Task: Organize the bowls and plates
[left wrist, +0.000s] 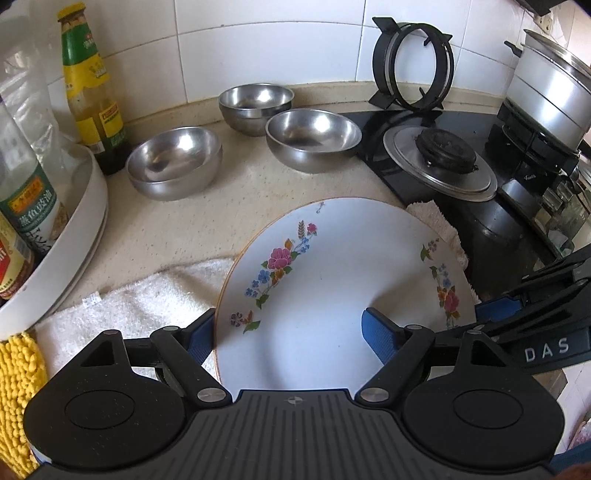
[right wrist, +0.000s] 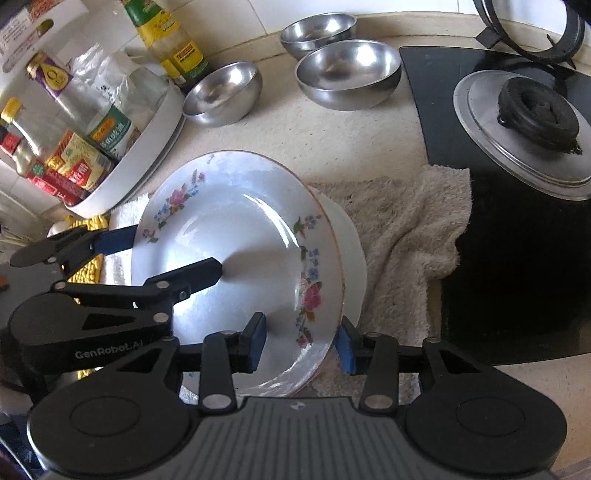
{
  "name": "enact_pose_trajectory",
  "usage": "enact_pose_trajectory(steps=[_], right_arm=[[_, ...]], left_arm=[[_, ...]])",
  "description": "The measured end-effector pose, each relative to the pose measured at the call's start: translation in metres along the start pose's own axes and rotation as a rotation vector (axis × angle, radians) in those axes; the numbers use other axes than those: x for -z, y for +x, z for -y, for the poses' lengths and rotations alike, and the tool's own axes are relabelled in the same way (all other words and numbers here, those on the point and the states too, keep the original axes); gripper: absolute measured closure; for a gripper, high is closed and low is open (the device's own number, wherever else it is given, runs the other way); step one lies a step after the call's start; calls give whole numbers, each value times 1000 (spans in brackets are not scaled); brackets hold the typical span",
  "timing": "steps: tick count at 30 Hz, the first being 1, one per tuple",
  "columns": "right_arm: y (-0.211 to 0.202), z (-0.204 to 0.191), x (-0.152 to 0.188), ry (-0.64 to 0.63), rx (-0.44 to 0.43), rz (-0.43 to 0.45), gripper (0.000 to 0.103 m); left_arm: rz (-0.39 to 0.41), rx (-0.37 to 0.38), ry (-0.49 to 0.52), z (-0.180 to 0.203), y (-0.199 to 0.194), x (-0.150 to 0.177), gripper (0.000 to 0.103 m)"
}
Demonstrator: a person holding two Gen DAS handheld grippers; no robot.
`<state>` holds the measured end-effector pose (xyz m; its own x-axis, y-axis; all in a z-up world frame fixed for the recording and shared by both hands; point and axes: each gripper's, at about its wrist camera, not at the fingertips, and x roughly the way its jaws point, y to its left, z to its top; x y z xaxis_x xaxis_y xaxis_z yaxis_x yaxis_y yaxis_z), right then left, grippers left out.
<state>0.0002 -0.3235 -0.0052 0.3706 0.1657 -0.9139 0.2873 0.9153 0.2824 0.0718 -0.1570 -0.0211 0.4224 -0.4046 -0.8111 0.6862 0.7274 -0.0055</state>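
A white floral plate [left wrist: 332, 280] with a gold rim lies on top of at least one other plate [right wrist: 352, 240], on towels. My left gripper [left wrist: 291, 332] straddles its left rim, one blue finger outside, one over the plate's well; the jaws stand wide. My right gripper [right wrist: 303, 341] straddles the right rim of the same plate [right wrist: 236, 251], with a gap between pads and plate. Three steel bowls [left wrist: 173, 162] [left wrist: 255, 103] [left wrist: 314, 140] stand apart on the counter behind; in the right wrist view they are at the top [right wrist: 221, 92] [right wrist: 317, 31] [right wrist: 349, 74].
A white tray [right wrist: 147, 147] of sauce bottles stands at left, with a tall bottle [left wrist: 92, 92] beside it. A black gas stove [left wrist: 461, 166] with a burner lies at right, a pot [left wrist: 550, 96] behind it. A beige towel [right wrist: 402, 229] and a yellow cloth [left wrist: 18, 391] lie around the plates.
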Motion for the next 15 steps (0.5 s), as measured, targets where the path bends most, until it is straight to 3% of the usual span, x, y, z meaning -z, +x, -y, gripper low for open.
enact_pose_trajectory(steps=[9,15], right_arm=[[-2,2,-2,-46,47,3,38],[-10,-3,-4,-115,73,20,38]], left_arm=[[-49,-5,7,-3,6,7,27],[-14,-20,35,3,-4,5,21]])
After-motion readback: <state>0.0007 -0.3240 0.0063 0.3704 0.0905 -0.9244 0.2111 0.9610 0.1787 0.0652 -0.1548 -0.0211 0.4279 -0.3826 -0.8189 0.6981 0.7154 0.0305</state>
